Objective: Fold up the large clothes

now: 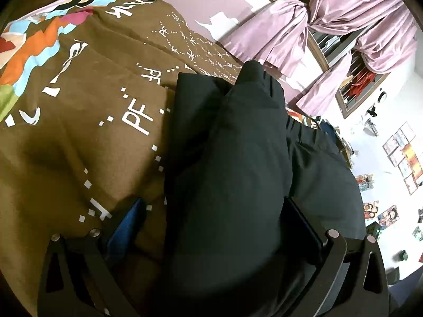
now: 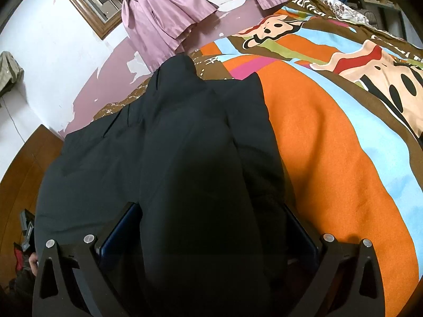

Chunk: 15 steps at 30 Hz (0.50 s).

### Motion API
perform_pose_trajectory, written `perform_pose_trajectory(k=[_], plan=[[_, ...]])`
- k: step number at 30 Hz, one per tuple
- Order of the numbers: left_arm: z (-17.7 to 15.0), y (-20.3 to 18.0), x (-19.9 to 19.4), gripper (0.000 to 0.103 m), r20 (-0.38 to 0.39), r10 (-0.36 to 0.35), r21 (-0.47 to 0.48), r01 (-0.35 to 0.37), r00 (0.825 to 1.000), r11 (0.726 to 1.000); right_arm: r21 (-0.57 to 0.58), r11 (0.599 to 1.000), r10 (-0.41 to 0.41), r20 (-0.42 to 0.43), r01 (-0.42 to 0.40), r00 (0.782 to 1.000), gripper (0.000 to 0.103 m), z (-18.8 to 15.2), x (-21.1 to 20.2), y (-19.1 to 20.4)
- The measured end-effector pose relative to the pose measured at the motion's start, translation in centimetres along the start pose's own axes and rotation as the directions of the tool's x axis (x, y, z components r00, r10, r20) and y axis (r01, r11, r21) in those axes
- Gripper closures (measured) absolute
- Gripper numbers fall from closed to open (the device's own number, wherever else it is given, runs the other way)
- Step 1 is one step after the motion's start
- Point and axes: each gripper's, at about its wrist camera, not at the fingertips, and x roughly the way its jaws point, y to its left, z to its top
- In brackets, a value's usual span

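Inspector A: The dark garment (image 1: 232, 158) lies on the patterned bedspread (image 1: 79, 105), a raised fold of it running forward.

Inspector B: The left gripper (image 1: 214, 227) clamps that fold between its fingers. The right gripper (image 2: 208, 227) likewise pinches a bunched ridge of the garment (image 2: 190, 145). Pink curtains (image 2: 164, 13) hang beyond the bedspread (image 2: 330, 132).

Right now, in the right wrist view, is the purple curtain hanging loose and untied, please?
No, the purple curtain is gathered into a knot beside the wooden window frame.
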Motion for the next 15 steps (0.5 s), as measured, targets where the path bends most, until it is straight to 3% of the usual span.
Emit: perform_pose_trajectory(k=[6, 8, 9, 10, 15], plan=[[0.6, -0.3, -0.1, 0.003, -0.040, 0.002, 0.004, -0.002, 0.999, 1.000, 0.025, 0.999, 0.047, -0.015, -0.047, 0.999, 0.028, -0.1, -0.7, 0.1], [0.6, -0.7, -0.3, 0.014, -0.062, -0.015, 0.022, 0.016, 0.998, 1.000, 0.033, 0.997, 0.065, -0.015, -0.064, 0.998, 0.033, -0.3, -0.9, 0.0], [0.5, -0.9, -0.3, 0.027, -0.071, -0.033, 0.023, 0.035, 0.997, 0.999, 0.038, 0.997, 0.075, -0.015, -0.074, 0.997, 0.033, -0.4, -0.9, -0.1], [0.4, -1.1, -0.5, 0.033, -0.077, -0.047, 0.017, 0.049, 0.996, 0.999, 0.051, 0.995, 0.089, -0.017, -0.088, 0.996, 0.034, -0.5, -0.9, -0.3], [0.4, -1.0, -1.0, 0.046, -0.078, -0.060, -0.030, 0.058, 0.995, 0.998, 0.099, 0.992, 0.084, -0.043, -0.079, 0.996, 0.034, -0.6, -0.9, -0.3]])
